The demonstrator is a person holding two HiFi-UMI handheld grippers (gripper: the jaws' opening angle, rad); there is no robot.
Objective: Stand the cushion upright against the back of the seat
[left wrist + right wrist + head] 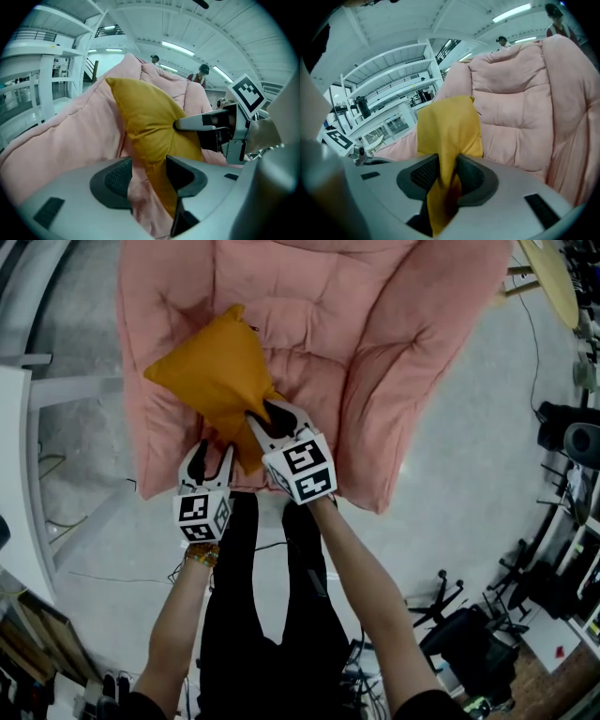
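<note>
Cushion (217, 381), mustard yellow, sits low on the pink seat (375, 352), toward its left arm and well short of its back. It lies directly ahead of both tools and is tilted rather than upright. Its long diagonal runs from the near corner up toward the seat's back, with the far corner pointing that way. The right hand-held gripper (267, 416) is nearer the middle of the seat and is pinched tight on the near corner's fabric. The left hand-held gripper (213, 454) is at the seat's front edge with its jaws apart. The cushion's lower edge and some seat fabric lie loose between them. The coming move is, I judge, a push away and upward.
</note>
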